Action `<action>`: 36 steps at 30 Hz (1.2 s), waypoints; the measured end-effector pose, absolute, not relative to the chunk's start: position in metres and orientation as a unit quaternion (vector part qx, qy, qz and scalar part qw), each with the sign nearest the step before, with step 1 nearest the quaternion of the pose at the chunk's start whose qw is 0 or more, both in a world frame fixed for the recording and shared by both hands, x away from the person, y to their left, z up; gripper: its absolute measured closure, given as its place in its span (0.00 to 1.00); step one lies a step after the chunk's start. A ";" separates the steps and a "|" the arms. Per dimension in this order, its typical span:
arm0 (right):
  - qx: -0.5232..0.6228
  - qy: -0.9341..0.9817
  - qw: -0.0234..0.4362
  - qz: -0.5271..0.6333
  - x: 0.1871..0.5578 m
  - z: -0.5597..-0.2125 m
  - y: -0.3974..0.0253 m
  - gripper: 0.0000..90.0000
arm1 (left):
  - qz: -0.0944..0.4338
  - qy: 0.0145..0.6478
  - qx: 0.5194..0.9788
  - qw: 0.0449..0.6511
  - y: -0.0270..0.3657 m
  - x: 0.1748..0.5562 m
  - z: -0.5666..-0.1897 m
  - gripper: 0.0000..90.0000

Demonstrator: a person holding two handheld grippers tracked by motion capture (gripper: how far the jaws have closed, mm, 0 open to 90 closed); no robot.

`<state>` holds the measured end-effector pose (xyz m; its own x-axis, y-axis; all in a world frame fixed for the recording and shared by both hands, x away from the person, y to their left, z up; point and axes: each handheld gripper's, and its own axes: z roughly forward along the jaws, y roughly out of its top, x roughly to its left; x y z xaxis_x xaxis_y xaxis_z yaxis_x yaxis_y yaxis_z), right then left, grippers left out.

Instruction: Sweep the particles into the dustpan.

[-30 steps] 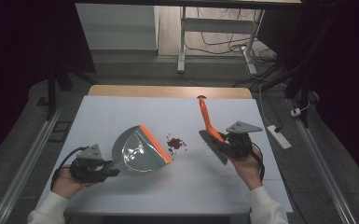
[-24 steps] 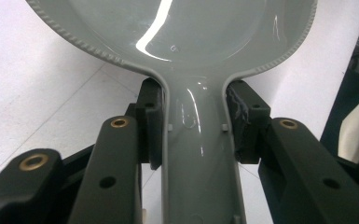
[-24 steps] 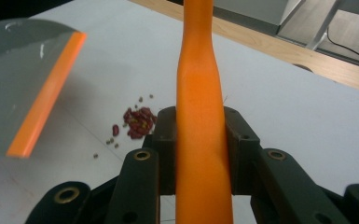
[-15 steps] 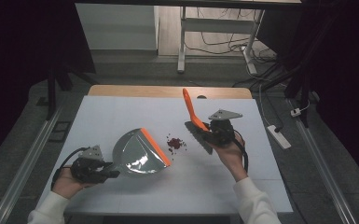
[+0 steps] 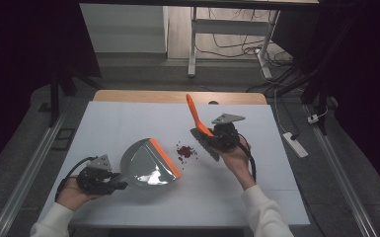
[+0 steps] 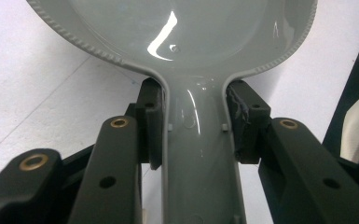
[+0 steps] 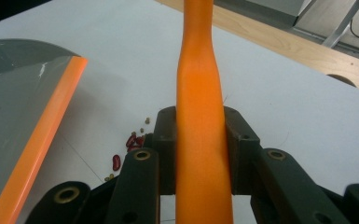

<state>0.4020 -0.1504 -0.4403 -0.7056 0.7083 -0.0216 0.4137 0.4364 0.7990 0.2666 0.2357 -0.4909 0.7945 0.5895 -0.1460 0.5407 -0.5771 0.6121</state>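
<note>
Two grippers at work over a white table (image 5: pixel 128 118), wooden edge along its far side. Largest on the surface, a grey dustpan (image 5: pixel 145 165) with an orange lip, lying left of centre, lip facing right toward the spill. Gripped at its grey handle by the left gripper (image 5: pixel 116 181), near the front-left corner; in the left gripper view, jaws clenched on either side of the handle (image 6: pixel 198 154), pads touching it, glossy pan bowl just beyond. Right of centre, a hand brush (image 5: pixel 201 129) with an orange handle slanting up and away and dark bristles low near the table, grasped by the right gripper (image 5: pixel 216 137); in the right gripper view, jaws pressed tight against both sides of the orange handle (image 7: pixel 200 140). Smallest, a little heap of red beans (image 5: pixel 185 151) on the table between dustpan lip and brush bristles, just beside both; touching either, impossible to tell.
</note>
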 end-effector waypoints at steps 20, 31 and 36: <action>0.339 0.844 0.176 0.375 0.419 -0.463 -0.134 0.78 | 0.014 0.303 0.902 0.307 0.218 0.273 -0.504 0.69; 0.341 0.850 0.180 0.359 0.426 -0.475 -0.131 0.78 | 0.006 0.298 0.907 0.299 0.213 0.278 -0.508 0.69; 0.340 0.849 0.185 0.360 0.428 -0.477 -0.131 0.78 | 0.002 0.296 0.907 0.300 0.210 0.280 -0.509 0.69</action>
